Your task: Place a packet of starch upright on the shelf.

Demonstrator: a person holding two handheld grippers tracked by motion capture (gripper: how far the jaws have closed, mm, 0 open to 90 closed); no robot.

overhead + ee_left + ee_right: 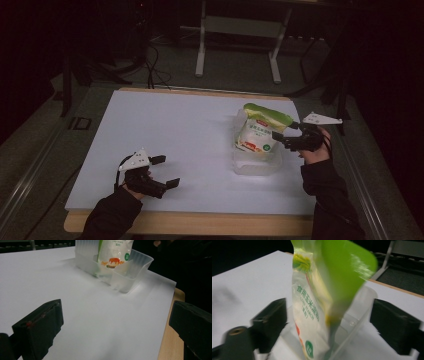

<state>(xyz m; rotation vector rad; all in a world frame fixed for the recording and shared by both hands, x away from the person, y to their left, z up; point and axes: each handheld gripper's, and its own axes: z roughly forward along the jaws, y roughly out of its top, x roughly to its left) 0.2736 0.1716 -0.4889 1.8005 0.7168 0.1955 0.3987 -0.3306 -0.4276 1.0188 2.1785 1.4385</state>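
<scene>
Here, right of centre in the high view, a corn starch bag stands upright in a clear plastic container on the white table top. The bag is a white pouch with a bright green top that folds over toward the right, a red band of print below it and a small green round mark near its lower edge. In the right gripper view the pouch rises through the middle of the frame, green characters and the words "corn starch" running down its side, though the green flap is blurred. The right gripper sits just right of the bag, its jaws spread wide to either side of the pouch and not pressing it; whether a jaw touches the bag cannot be told. In the lower left of the high view the left gripper rests over bare table, jaws apart and empty. From its own view the container lies at the upper middle, the bag's top cut off by the frame edge. The container's far wall is hard to make out behind the pouch.
</scene>
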